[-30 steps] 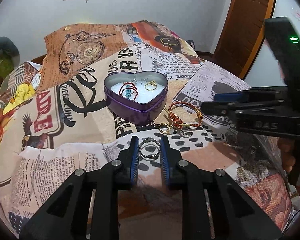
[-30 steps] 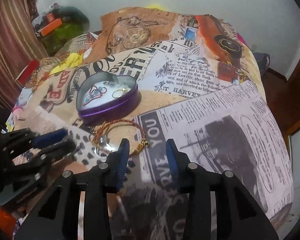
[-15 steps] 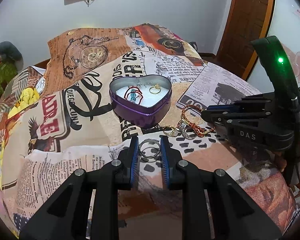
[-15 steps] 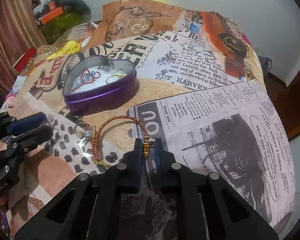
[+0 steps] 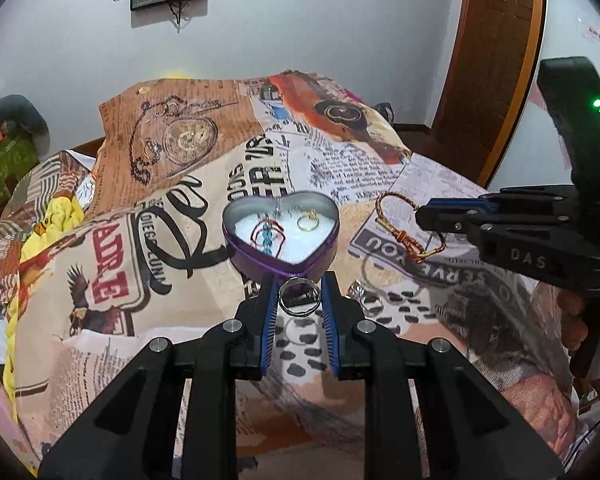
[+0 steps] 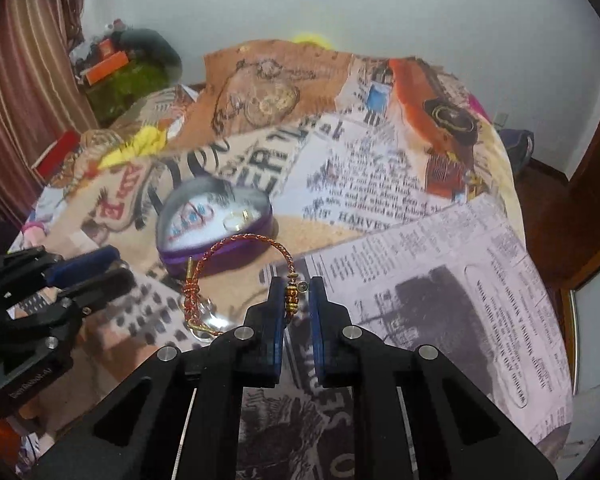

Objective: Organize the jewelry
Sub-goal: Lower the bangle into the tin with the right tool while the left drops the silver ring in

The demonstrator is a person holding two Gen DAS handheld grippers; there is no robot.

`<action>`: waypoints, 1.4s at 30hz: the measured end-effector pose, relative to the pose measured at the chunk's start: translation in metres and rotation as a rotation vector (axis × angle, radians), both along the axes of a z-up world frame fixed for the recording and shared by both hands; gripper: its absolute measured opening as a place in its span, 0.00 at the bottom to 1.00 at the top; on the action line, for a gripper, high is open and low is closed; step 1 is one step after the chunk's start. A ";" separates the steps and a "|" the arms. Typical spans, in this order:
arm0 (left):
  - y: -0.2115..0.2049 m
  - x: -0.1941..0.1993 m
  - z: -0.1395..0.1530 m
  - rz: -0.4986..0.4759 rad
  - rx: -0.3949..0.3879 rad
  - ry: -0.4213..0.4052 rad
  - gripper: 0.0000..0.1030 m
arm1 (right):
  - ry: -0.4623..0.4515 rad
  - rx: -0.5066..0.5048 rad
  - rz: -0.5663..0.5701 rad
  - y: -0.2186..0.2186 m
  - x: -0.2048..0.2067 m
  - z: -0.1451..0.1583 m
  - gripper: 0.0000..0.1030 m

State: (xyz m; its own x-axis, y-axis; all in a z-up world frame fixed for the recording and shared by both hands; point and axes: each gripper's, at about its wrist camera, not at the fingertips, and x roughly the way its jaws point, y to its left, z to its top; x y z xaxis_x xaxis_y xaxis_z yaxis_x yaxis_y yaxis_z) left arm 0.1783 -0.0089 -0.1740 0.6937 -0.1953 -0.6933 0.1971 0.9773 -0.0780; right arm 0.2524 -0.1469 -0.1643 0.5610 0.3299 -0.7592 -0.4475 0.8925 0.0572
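Observation:
A purple heart-shaped tin [image 5: 280, 236] [image 6: 216, 236] sits on the printed bedspread, holding a gold ring [image 5: 308, 222] and a red and blue beaded piece [image 5: 268, 236]. My left gripper [image 5: 299, 298] is shut on a silver ring [image 5: 299, 299], held just in front of the tin. My right gripper [image 6: 296, 298] is shut on the beaded end of a red-and-gold braided bracelet [image 6: 244, 246], which hangs lifted off the cloth. From the left wrist view that bracelet [image 5: 400, 232] dangles from the right gripper [image 5: 424, 216] to the right of the tin.
More small rings [image 5: 366, 304] lie on the spotted patch of the bedspread [image 5: 140, 248] right of my left fingers. The bed's edge falls away to a wooden floor and door [image 5: 496, 64] on the right. Clutter and a striped curtain [image 6: 24, 92] stand at the left.
The right gripper has shut on the bracelet's end and lifted it off the cloth. The left gripper, still holding the silver ring, now sits closer to the tin.

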 end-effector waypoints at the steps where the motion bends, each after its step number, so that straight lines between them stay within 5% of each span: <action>1: 0.000 0.001 0.002 0.002 0.000 -0.005 0.20 | -0.008 0.006 0.001 0.001 0.000 0.003 0.10; 17: 0.009 0.022 0.018 0.018 -0.007 -0.048 0.20 | -0.071 0.066 0.037 0.025 0.018 0.024 0.10; 42: 0.023 0.071 -0.016 0.046 -0.066 0.053 0.20 | 0.031 -0.003 0.077 0.057 0.052 -0.018 0.10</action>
